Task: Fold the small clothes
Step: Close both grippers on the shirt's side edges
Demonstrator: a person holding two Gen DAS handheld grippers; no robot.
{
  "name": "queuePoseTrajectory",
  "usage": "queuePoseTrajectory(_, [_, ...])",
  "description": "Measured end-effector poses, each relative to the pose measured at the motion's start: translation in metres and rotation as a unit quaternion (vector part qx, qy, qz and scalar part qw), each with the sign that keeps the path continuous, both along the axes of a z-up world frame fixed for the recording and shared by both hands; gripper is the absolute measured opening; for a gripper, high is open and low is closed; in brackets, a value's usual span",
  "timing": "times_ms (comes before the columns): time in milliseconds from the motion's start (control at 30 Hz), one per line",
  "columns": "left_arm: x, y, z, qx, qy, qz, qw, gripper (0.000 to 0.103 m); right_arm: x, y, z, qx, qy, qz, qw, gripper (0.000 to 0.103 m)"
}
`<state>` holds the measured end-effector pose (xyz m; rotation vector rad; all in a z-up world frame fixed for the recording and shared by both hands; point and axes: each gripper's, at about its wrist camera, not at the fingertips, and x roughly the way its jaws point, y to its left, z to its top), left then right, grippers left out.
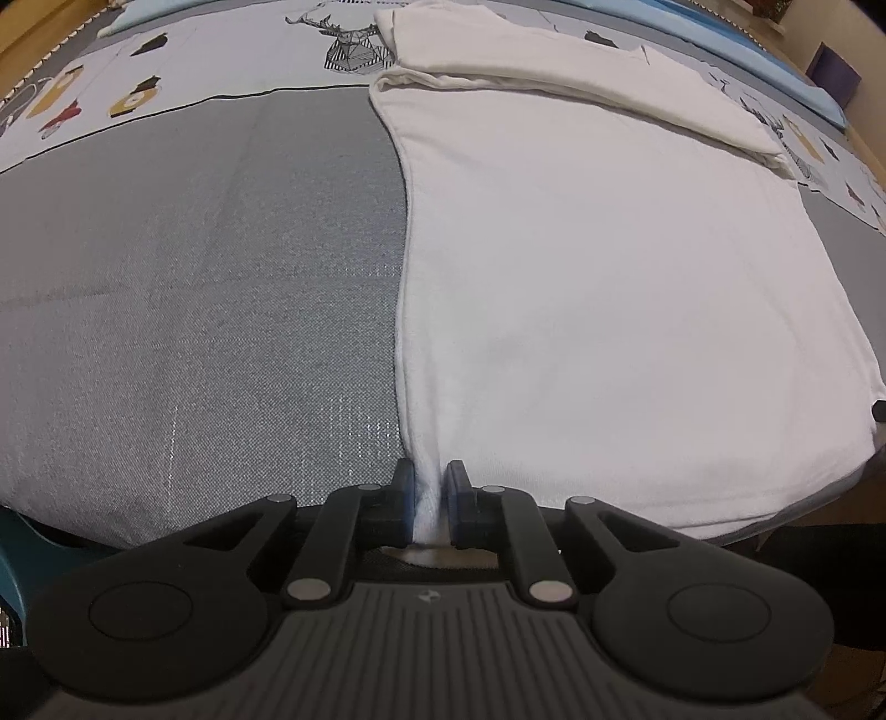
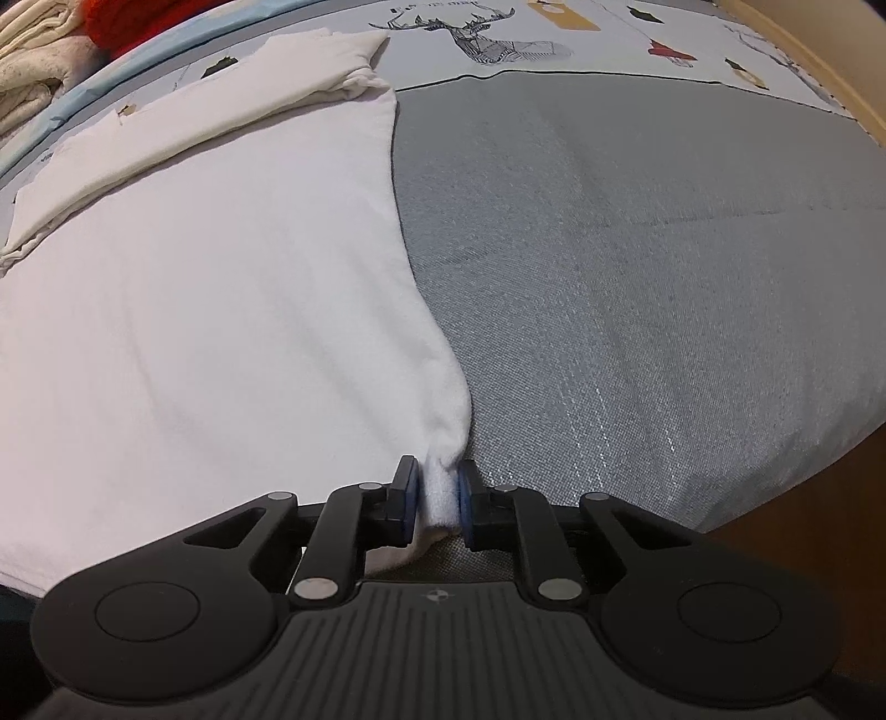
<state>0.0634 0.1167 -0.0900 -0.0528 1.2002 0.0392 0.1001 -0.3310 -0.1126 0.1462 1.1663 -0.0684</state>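
A white garment (image 1: 609, 288) lies flat on a grey fabric surface (image 1: 194, 277), with its far part folded over into a thick band (image 1: 554, 72). My left gripper (image 1: 429, 498) is shut on the garment's near left corner. In the right wrist view the same garment (image 2: 210, 288) fills the left half, with the folded band (image 2: 221, 116) at the far end. My right gripper (image 2: 437, 498) is shut on the garment's near right corner, which bunches between the blue pads (image 2: 464, 504).
Beyond the grey surface lies a printed sheet with a deer drawing (image 1: 354, 44) (image 2: 487, 39) and small cartoon figures (image 1: 133, 102). A pile of cream and red clothes (image 2: 50, 39) sits at the far left in the right wrist view. The surface's near edge drops off close to both grippers.
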Motion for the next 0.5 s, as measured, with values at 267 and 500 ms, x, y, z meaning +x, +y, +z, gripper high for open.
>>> queuePoseTrajectory(267, [-0.0001, 0.0028, 0.0001, -0.004, -0.001, 0.004, 1.0, 0.012, -0.0019, 0.0018, -0.0002, -0.003, 0.001, 0.008, 1.0, 0.018])
queuePoseTrajectory(500, [-0.0018, 0.0024, 0.0005, -0.003, -0.005, 0.004, 1.0, 0.01, -0.004, -0.002, 0.0028, 0.007, -0.008, 0.001, 1.0, 0.012])
